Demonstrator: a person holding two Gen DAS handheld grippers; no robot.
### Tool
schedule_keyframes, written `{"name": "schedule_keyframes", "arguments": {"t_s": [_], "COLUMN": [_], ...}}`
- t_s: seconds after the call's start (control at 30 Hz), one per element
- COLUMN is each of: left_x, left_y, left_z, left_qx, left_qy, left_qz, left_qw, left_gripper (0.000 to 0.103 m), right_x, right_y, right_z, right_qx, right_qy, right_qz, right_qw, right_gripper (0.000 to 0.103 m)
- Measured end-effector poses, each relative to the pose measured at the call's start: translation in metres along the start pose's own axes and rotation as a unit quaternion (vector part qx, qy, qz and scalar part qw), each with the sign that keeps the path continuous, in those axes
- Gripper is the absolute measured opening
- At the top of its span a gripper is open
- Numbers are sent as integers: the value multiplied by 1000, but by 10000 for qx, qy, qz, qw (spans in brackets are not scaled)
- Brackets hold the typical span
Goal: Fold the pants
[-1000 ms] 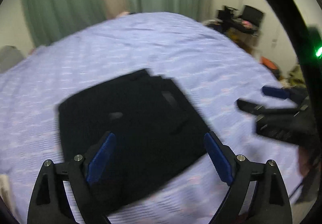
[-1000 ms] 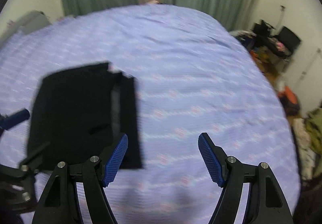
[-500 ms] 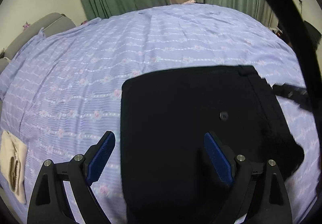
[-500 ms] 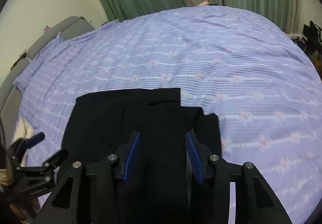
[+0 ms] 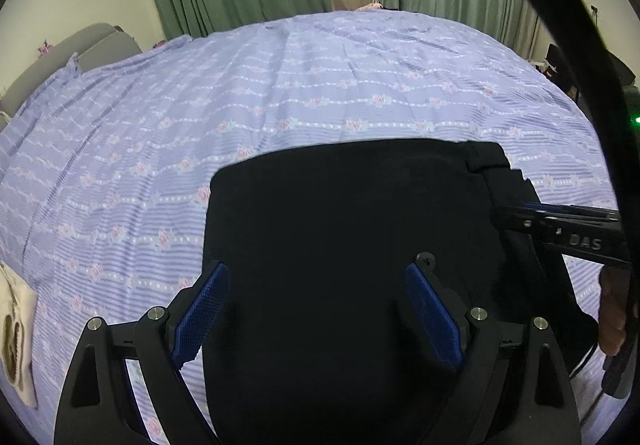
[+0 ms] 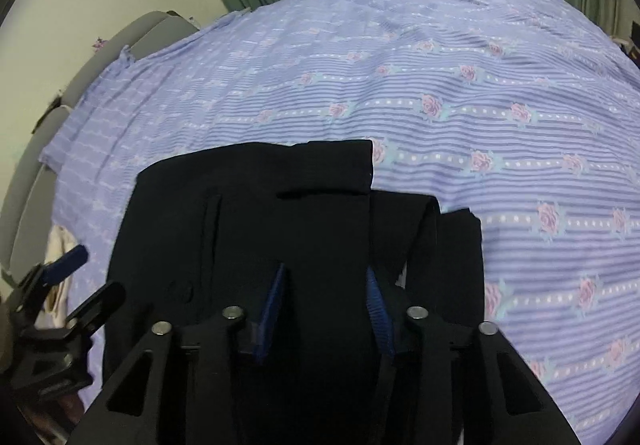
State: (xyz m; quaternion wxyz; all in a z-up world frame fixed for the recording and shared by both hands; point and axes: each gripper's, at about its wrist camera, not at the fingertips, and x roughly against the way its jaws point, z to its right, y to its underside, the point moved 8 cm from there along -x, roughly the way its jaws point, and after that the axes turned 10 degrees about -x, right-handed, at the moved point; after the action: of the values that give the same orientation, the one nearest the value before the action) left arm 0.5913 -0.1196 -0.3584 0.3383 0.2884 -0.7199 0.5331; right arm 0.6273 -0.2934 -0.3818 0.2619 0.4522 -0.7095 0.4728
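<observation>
Jaws on the left gripper [image 5: 316,305] stand spread wide above the folded black pants [image 5: 344,229], which lie flat on the flowered purple bedsheet [image 5: 280,93]. On the right gripper [image 6: 326,301] they are closing, with pants cloth between the blue pads [image 6: 376,305]; whether they already pinch it, I cannot tell.

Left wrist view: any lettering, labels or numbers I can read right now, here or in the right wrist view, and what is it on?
"DAS": pale letters on the black body of the right gripper, at the right edge of the left wrist view.
Nothing readable on the black pants or the bedsheet.
Right wrist view: no text.
</observation>
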Motion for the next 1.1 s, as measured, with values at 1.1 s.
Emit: {"name": "schedule_keyframes", "arguments": {"t_s": [1.1], "left_x": [-26], "left_y": [33], "left_z": [58], "left_qx": [-559], "left_qy": [319], "left_qz": [-780], "left_qw": [9949], "left_gripper": [91], "right_x": [32], "right_y": [17], "right_z": [92], "right_qx": [-524], "right_qy": [1767], "right_qz": [-38], "right_qw": [9829], "right_gripper": [13]}}
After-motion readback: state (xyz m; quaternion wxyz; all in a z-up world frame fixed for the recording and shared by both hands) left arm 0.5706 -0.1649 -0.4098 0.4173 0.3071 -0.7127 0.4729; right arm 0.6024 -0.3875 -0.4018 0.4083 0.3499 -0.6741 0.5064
